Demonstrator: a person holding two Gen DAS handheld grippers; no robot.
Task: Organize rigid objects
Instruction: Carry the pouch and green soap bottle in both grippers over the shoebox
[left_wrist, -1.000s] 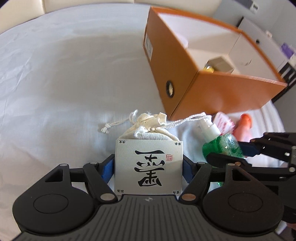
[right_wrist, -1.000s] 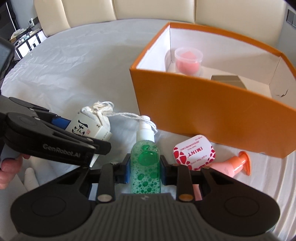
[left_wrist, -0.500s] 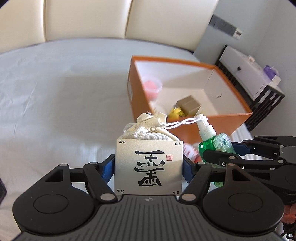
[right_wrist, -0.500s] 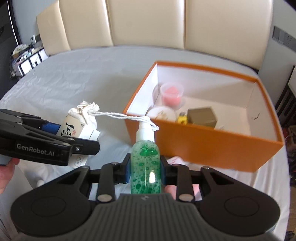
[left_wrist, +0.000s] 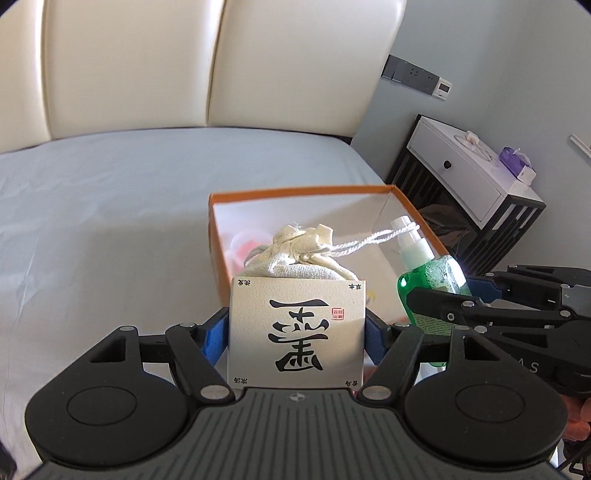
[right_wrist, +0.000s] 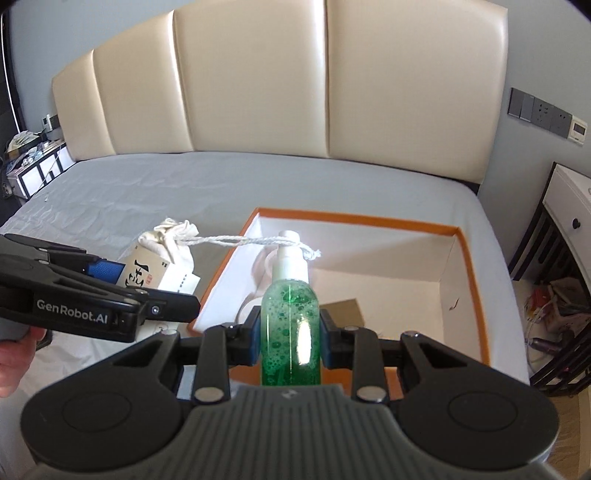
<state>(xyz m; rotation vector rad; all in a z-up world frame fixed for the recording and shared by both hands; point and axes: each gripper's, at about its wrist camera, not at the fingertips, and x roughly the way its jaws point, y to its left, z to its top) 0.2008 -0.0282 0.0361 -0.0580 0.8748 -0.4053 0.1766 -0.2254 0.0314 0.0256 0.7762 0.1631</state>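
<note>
You are mid-carry with both hands loaded: your left gripper (left_wrist: 297, 332) is clamped across the white card-labelled cream cloth drawstring pouch (left_wrist: 295, 321), blue pads pressed to either edge of the label, and your right gripper (right_wrist: 290, 332) is closed tight on the clear green plastic pump bottle of bubbly liquid (right_wrist: 290, 321), held upright by its waist. Both items hang in the air above the near edge of the open orange cardboard box with a white interior (right_wrist: 476, 280), which sits on the pale grey bedsheet (left_wrist: 92, 221). Watch the pouch's white twisted cord (right_wrist: 240, 240): it stretches from the pouch's neck across to the bottle's white pump head (right_wrist: 290, 254) and looks looped around it, so the two loads are tied together. The box already holds a small brown carton (right_wrist: 341, 312) and some pale and pinkish things that are partly hidden. The step in hand reads as delivery into the box, and I judge the next move calls for keeping your hands close so the cord stays slack, lowering both over a free patch of the box floor to the right of the carton, and freeing the loop before you part the hands, or the bottle may tip
</note>
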